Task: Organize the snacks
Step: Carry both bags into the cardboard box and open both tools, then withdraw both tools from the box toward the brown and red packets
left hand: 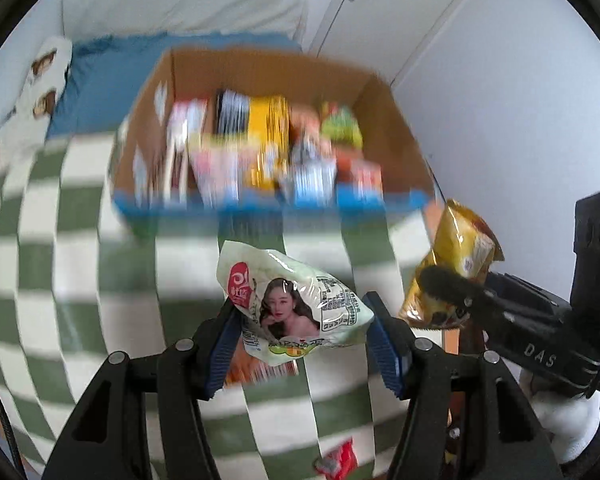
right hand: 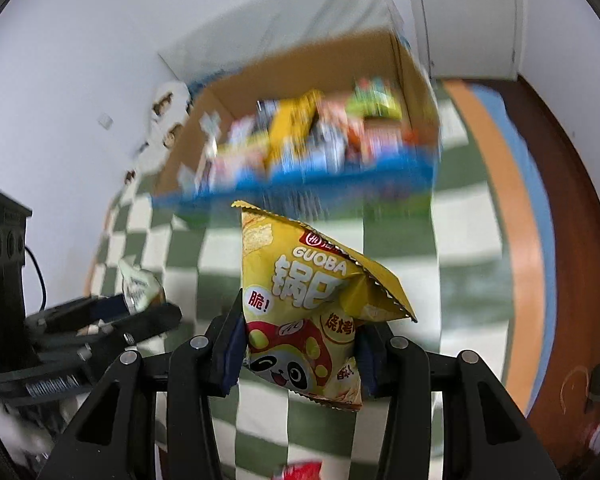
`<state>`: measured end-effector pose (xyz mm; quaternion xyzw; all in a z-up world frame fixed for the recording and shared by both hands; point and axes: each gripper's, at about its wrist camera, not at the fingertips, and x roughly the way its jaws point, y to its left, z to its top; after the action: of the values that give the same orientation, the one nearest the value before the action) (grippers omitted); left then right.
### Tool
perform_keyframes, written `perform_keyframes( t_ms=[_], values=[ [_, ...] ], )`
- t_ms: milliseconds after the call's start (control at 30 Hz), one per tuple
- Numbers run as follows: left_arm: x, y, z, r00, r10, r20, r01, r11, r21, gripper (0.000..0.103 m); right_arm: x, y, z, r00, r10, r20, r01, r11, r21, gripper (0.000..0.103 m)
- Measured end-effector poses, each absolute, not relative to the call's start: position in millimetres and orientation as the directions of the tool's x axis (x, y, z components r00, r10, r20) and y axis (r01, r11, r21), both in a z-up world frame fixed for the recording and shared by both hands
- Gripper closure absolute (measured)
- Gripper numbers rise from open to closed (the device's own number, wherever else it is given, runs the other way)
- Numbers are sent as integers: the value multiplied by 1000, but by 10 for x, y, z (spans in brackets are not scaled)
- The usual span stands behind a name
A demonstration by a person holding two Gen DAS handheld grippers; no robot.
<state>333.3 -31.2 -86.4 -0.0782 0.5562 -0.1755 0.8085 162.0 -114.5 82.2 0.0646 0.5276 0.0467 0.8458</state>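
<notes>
Left gripper clamped on a pale green snack packet, blue pads squeezing its lower half from both sides, so most of the pouch pokes out beyond the fingertips. Right gripper likewise closed on a yellow Guoba crisps bag, pinched low near the panda print, top seam sticking up and forward past the fingers. Low grip probably leaves the free end clear for dropping in.

Cardboard box sits ahead of both sets of fingers, well apart, open top, already packed with assorted snack packs standing roughly upright; blurred, brands unreadable. Box rests on a green-and-white checked cloth.

Below and behind the left fingers a red wrapper lies on the cloth, an orange pack under the held packet. Judging: mid-carry toward box.
</notes>
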Motion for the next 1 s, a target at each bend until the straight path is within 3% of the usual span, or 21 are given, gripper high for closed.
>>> perform_keyframes(
  t_ms=[267,600,633,667,700,733,1000],
  values=[
    [4658,-265,-927,324,-296,-898,153,954,-259,45,2897,-1221,1140,465,86,-881,-31,996,80,55],
    [5647,-219,-1708,178,-204,-963,61,979,-196,44,4294,-1410,608,290,-13,-957,13,1000,-9,54],
    [5693,-204,-1768,167,-204,-965,50,979,-198,43,4390,-1438,530,263,-17,-965,17,1000,-13,49],
    [5741,-192,-1846,154,-183,-971,37,983,-179,34,4422,-1464,481,244,-25,-970,19,1000,-21,44],
    [5756,-190,-1877,145,-156,-977,28,988,-154,16,4506,-1497,405,210,-34,-977,30,999,-29,27],
    [5775,-182,-1924,138,-140,-980,21,990,-138,9,4566,-1529,364,192,-35,-981,39,999,-28,10],
    [5680,-238,-2037,131,-128,-983,52,991,-123,6,4516,-1531,227,157,-57,-986,56,997,-49,8]
  ],
)
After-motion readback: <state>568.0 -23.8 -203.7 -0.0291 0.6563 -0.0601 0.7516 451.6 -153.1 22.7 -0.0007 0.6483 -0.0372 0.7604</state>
